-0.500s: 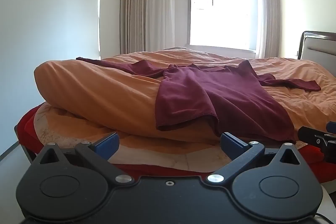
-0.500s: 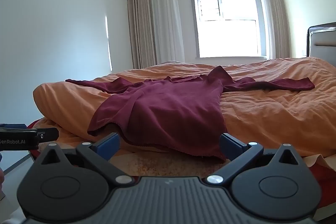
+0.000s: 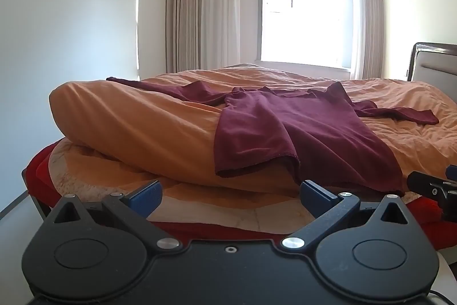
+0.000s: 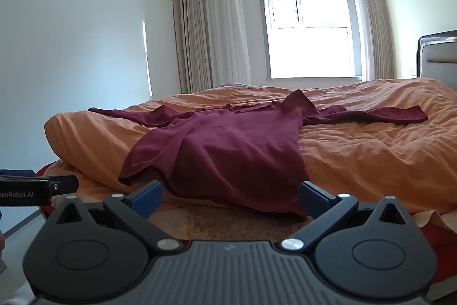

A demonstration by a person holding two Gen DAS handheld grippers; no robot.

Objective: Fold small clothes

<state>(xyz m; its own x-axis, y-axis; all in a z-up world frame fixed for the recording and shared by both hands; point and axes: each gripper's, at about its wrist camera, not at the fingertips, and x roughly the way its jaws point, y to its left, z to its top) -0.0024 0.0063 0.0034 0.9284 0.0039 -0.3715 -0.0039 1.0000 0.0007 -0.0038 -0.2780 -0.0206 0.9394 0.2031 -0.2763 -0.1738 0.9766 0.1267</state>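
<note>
- We hold the left hand-held gripper (image 3: 230, 195) and right hand-held gripper (image 4: 230, 193) with jaws wide apart, gripping nothing.
- The maroon long-sleeved shirt (image 4: 228, 147) lies spread on the orange duvet (image 4: 371, 145), hem draping over the bed's near edge.

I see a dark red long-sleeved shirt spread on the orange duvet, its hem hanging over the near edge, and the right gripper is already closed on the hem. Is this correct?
Not quite. The right gripper is open and holds nothing, as the right wrist view shows. The rest stands: the dark red shirt is spread on the orange duvet, hem over the near edge.
</note>
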